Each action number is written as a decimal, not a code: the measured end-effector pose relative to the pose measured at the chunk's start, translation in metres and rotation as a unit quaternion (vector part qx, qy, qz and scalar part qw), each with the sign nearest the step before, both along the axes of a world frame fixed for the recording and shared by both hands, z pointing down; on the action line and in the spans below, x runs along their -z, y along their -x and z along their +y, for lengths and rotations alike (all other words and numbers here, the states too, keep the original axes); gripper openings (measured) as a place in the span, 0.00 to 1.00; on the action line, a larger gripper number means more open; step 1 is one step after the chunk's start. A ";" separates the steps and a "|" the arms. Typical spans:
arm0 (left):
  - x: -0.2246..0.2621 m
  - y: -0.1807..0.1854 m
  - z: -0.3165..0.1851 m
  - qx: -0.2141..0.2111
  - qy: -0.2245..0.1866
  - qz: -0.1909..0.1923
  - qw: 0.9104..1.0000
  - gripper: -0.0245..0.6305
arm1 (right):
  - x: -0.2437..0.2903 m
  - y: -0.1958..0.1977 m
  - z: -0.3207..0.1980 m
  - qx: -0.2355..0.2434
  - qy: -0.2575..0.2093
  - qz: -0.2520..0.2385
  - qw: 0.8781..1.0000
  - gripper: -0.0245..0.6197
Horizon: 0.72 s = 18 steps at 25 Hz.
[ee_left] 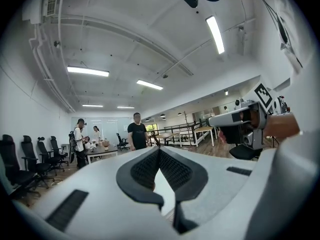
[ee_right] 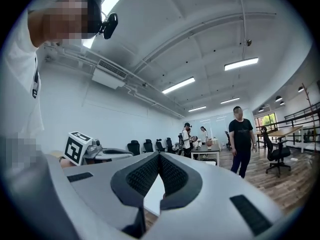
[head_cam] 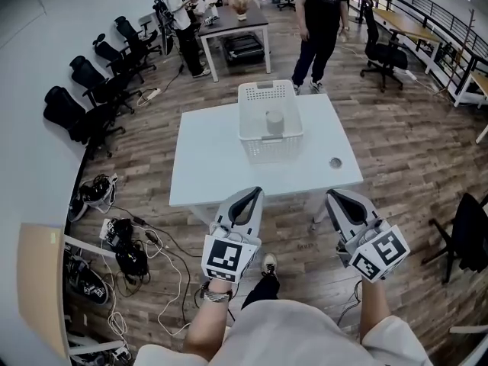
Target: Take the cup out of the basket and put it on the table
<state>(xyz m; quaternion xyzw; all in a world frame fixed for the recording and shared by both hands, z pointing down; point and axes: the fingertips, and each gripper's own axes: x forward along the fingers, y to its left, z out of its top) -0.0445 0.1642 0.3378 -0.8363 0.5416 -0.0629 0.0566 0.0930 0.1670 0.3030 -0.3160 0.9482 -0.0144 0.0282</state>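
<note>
The left gripper (ee_left: 159, 149) has its jaws clenched tip to tip, the ribbed black pads meeting with nothing between them. The right gripper (ee_right: 159, 155) is the same: jaws pressed together and empty. In the head view, the left gripper (head_cam: 245, 199) and right gripper (head_cam: 341, 198) are side by side, close to the person's body. Both point toward the near edge of the white bench (head_cam: 206, 158), and neither reaches over it.

The cup (head_cam: 274, 122) stands upright inside the white slatted basket (head_cam: 268, 90). The basket sits on the bench toward its far side, well apart from both grippers. A small round disc (head_cam: 335, 162) lies on the bench to the right of the basket, near the right edge.

Beyond the bench, a person in black (head_cam: 320, 17) stands on the wooden floor (head_cam: 396, 143). A row of black office chairs (head_cam: 84, 101) lines the left wall, and a tangle of cables (head_cam: 141, 254) lies on the floor at near left.
</note>
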 end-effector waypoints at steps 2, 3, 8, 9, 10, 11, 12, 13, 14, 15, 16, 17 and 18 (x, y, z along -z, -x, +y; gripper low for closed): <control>0.002 0.011 -0.026 -0.003 0.002 -0.005 1.000 0.04 | 0.001 0.011 -0.027 -0.004 0.003 -0.003 1.000 0.06; 0.003 0.016 -0.039 -0.004 0.003 -0.007 1.000 0.04 | 0.001 0.016 -0.040 -0.006 0.005 -0.003 1.000 0.06; 0.008 0.039 -0.101 -0.014 0.009 -0.008 1.000 0.04 | 0.005 0.036 -0.105 -0.021 0.010 -0.003 1.000 0.06; 0.007 0.043 -0.112 -0.016 0.011 -0.009 1.000 0.04 | 0.006 0.040 -0.116 -0.023 0.010 -0.003 1.000 0.06; 0.008 0.047 -0.123 -0.018 0.011 -0.010 1.000 0.04 | 0.006 0.045 -0.127 -0.025 0.009 -0.002 1.000 0.06; 0.008 0.050 -0.134 -0.020 0.011 -0.010 1.000 0.04 | 0.006 0.049 -0.137 -0.026 0.009 -0.002 1.000 0.06; 0.009 0.054 -0.145 -0.021 0.011 -0.009 1.000 0.04 | 0.006 0.054 -0.147 -0.026 0.009 0.000 1.000 0.06; 0.009 0.058 -0.155 -0.023 0.011 -0.008 1.000 0.04 | 0.005 0.058 -0.156 -0.027 0.011 0.001 1.000 0.06; 0.008 0.061 -0.165 -0.026 0.012 -0.007 1.000 0.04 | 0.003 0.062 -0.165 -0.028 0.013 0.001 1.000 0.06; 0.006 0.064 -0.174 -0.028 0.014 -0.006 0.999 0.04 | 0.001 0.066 -0.174 -0.030 0.016 0.001 0.999 0.06; 0.004 0.067 -0.181 -0.031 0.017 -0.005 0.999 0.04 | -0.001 0.069 -0.182 -0.032 0.020 0.001 0.999 0.06; 0.001 0.069 -0.188 -0.033 0.020 -0.005 0.999 0.04 | -0.003 0.071 -0.188 -0.034 0.023 0.000 0.999 0.06; -0.002 0.070 -0.194 -0.036 0.023 -0.004 0.999 0.04 | -0.005 0.072 -0.195 -0.036 0.025 0.000 0.999 0.06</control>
